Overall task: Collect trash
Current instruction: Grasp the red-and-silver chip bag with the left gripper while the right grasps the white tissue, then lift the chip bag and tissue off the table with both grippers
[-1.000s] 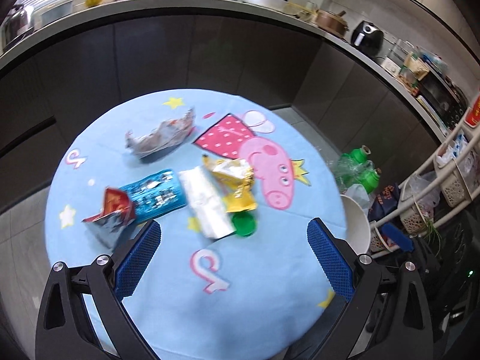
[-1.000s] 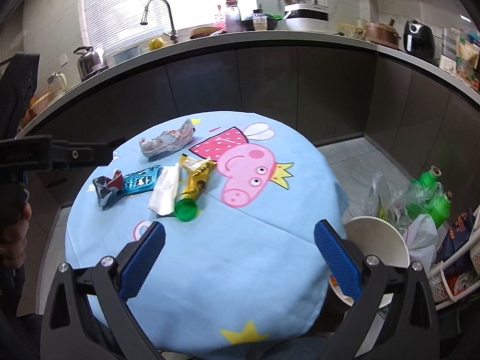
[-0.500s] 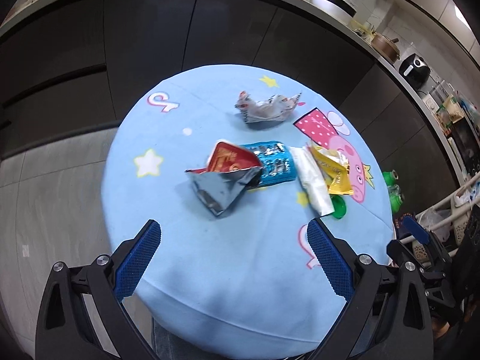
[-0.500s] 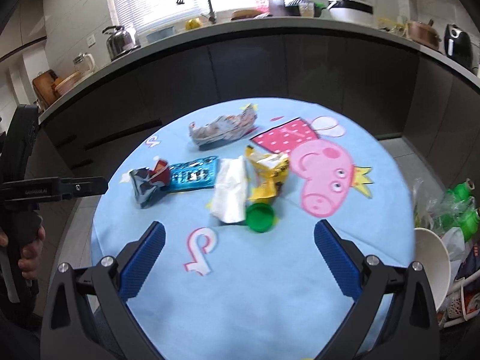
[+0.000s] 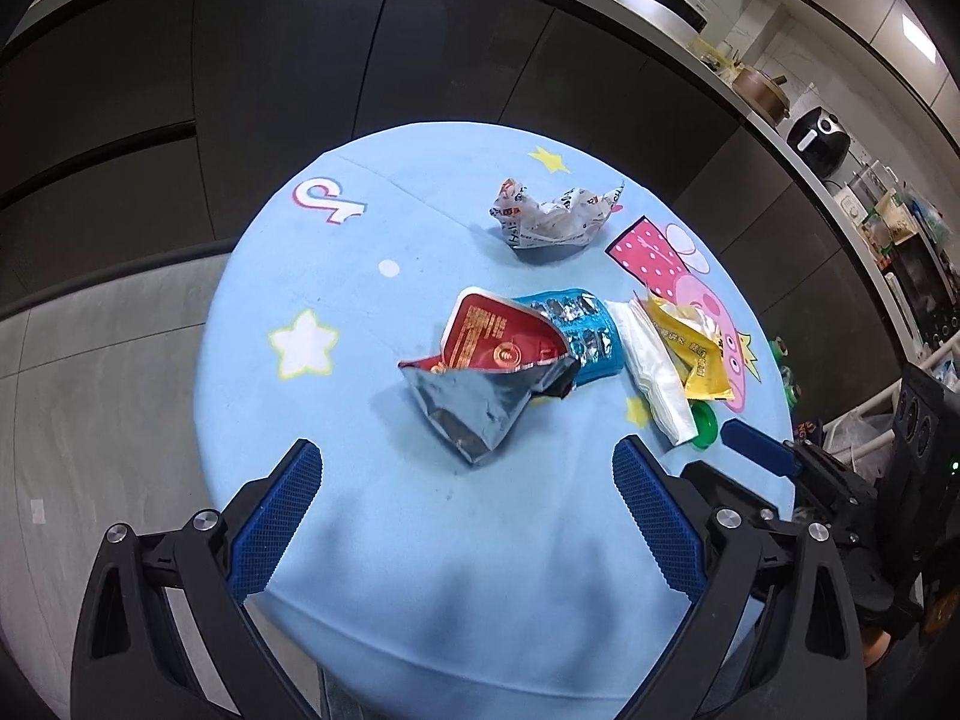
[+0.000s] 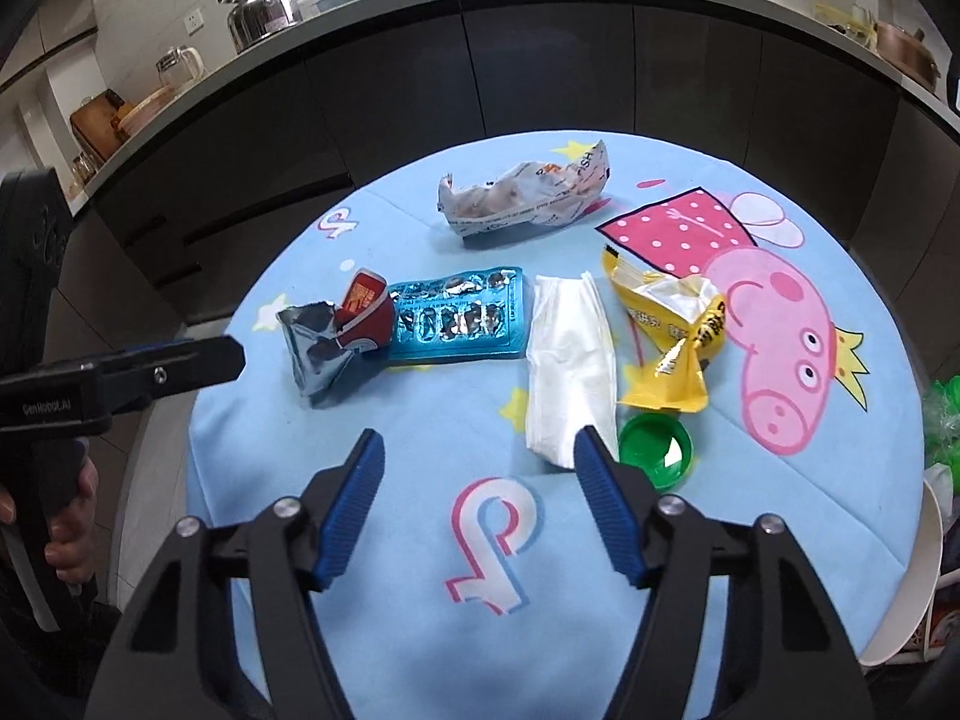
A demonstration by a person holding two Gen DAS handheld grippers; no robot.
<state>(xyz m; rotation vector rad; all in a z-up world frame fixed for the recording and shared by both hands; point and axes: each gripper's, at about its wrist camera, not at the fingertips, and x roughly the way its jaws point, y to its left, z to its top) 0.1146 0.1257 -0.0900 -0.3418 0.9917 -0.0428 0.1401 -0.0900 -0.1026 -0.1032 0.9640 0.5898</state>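
A round desk [image 6: 690,588] draped in a light blue cartoon-print cloth was seen carrying the trash in a loose row near its middle. A torn silver foil packet with a red face [image 5: 480,378] lay touching a blue foil blister pack [image 6: 459,315]; just beside that were set a folded white tissue [image 6: 567,363], a crumpled yellow wrapper [image 6: 672,330] and a green plastic bottle cap [image 6: 655,447]. A crumpled white printed wrapper [image 5: 552,217] was left apart, farther back. The left claw [image 5: 465,522] was held spread wide and empty near the foil packet. The right claw [image 6: 477,495] was closing with nothing between its jaws, close to the tissue's near end.
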